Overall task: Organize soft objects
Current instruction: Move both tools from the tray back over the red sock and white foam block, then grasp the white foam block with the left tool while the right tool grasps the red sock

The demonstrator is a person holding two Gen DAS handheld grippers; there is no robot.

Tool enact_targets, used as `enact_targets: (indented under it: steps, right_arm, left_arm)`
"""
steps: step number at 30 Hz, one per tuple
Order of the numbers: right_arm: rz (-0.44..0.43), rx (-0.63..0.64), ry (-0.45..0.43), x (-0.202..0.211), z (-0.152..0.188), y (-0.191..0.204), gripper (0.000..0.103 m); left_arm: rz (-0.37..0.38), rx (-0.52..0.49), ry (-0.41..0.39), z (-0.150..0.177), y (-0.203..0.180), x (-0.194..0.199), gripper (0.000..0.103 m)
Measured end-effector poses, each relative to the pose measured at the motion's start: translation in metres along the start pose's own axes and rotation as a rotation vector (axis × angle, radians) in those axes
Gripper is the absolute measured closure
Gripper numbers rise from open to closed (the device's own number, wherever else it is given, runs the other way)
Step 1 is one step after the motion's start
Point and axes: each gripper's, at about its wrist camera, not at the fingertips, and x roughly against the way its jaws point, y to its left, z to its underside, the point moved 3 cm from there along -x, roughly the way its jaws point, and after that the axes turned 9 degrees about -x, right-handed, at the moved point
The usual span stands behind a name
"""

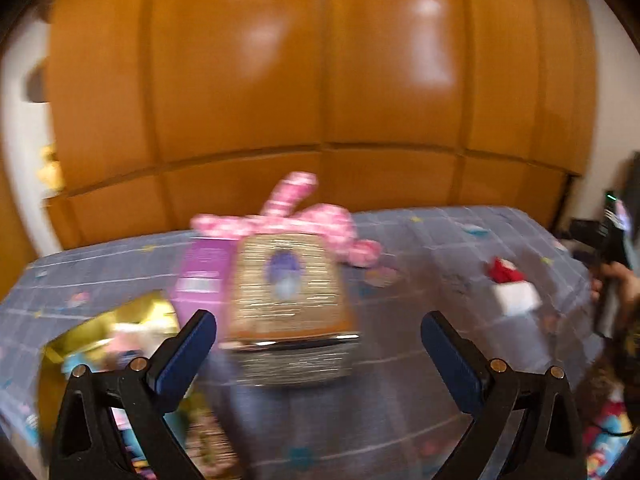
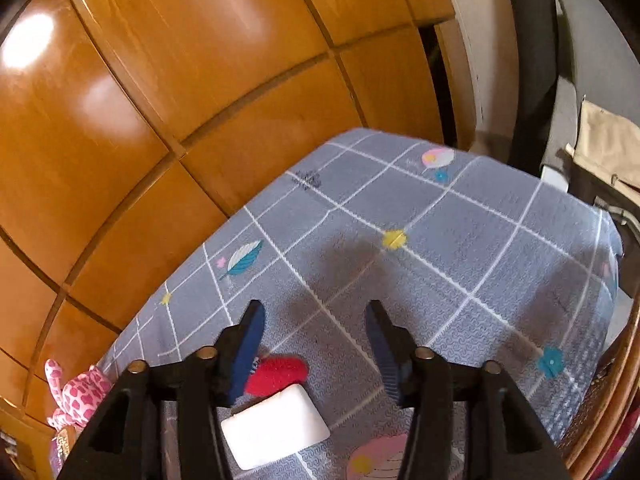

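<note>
The bed (image 2: 460, 248) carries a grey-blue checked cover with leaf and flower prints and stands against a glossy wooden wardrobe (image 1: 320, 80); a white wall (image 2: 472, 60) lies to the right.

Counted on the cover: one pink plush (image 1: 316, 220) at the wardrobe side, one gold-striped box (image 1: 286, 292) in front of it, one purple box (image 1: 204, 272) touching that box's left, one gold bag (image 1: 100, 332) at the near left, one red soft piece (image 2: 280, 374) touching one white block (image 2: 276, 426).

Left gripper (image 1: 320, 340): jaws wide apart, holding nothing, the view blurred. Right gripper (image 2: 316, 344): jaws parted, holding nothing, above the red piece and the block.
</note>
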Motion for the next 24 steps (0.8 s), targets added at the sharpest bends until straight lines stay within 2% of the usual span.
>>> enact_targets:
  steps: [4,6,11,15,22,24]
  right_arm:
    - [-0.034,-0.023,-0.007,0.005,-0.002,-0.005,0.048]
    - [-0.047,-0.039,-0.012,0.006,-0.003,-0.006,0.048]
    - [-0.08,-0.052,-0.008,0.007,-0.004,-0.008,0.047]
    - [-0.118,-0.066,0.004,0.005,-0.004,-0.009,0.047]
    - [-0.16,-0.091,0.007,0.007,-0.005,-0.013,0.046]
    - [-0.169,-0.095,0.006,0.008,-0.005,-0.014,0.046]
  left_arm:
    - [0.135,-0.057,0.048,-0.015,-0.047,-0.037,0.0]
    - [0.187,-0.078,0.043,-0.021,-0.067,-0.054,0.0]
    - [0.314,-0.219,0.058,-0.035,-0.131,-0.1,0.0]
    - [0.356,-0.323,0.078,-0.044,-0.175,-0.134,0.0]
    - [0.44,-0.578,0.186,-0.035,-0.248,-0.186,0.0]
    - [0.454,-0.621,0.214,-0.032,-0.262,-0.198,0.0]
